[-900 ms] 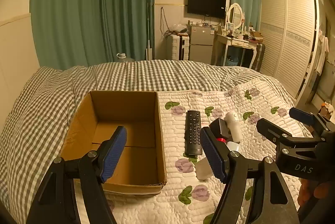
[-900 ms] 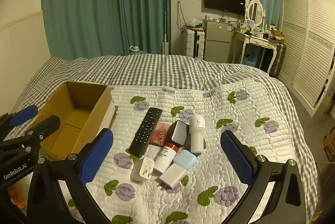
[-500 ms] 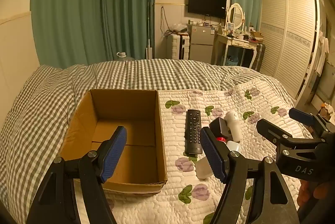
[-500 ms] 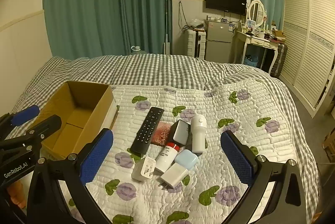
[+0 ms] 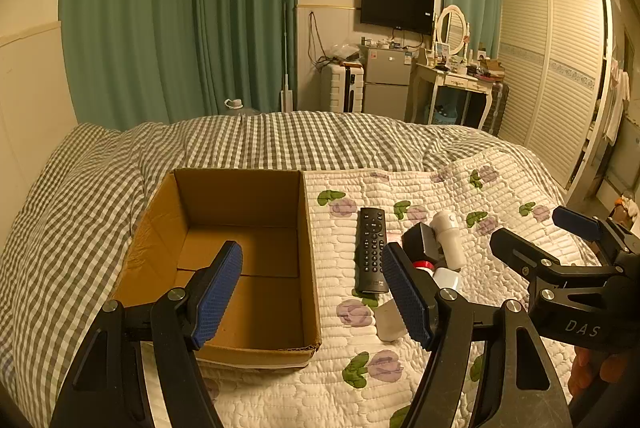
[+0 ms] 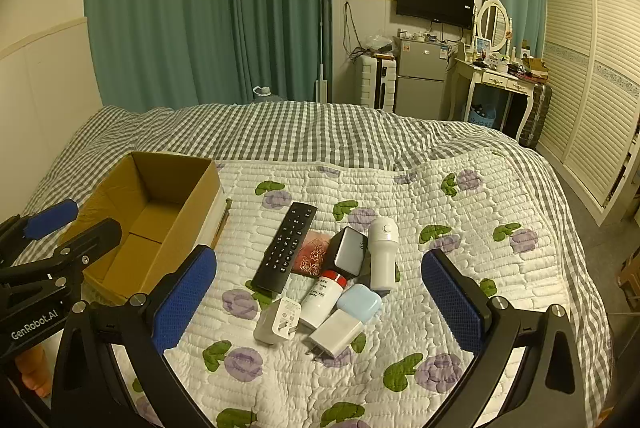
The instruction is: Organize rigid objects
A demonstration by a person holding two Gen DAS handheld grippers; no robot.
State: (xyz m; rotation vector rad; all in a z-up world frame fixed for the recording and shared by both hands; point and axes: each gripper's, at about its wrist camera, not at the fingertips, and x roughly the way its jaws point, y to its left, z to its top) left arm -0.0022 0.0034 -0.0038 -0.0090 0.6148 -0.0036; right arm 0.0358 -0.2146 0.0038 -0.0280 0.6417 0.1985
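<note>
Chargers first would be my judgement: the two white plug adapters point(image 6: 278, 320) point(image 6: 335, 333) lie nearest the right gripper point(image 6: 318, 302), low between its jaws, which stand wide apart and hold nothing. To take one cleanly, the jaws should come down square across its flat sides, since the quilted bed cover point(image 6: 472, 212) is soft and a skewed pinch would likely push the block into the padding. Just beyond them, touching or nearly so, sit a white bottle with a red cap point(image 6: 323, 296) and a pale blue case point(image 6: 359, 302); behind those a dark box point(image 6: 347, 255), a white cylinder point(image 6: 383, 252), a reddish packet point(image 6: 314, 256) and the black remote point(image 6: 287, 246), all packed close, so each pick risks nudging a neighbour. The left gripper point(image 5: 312, 294) also gapes wide and empty, hovering above the near edge of the cardboard box point(image 5: 310, 252), whose brown floor shows bare; the pile lies to the right of its jaws, well outside them
</note>
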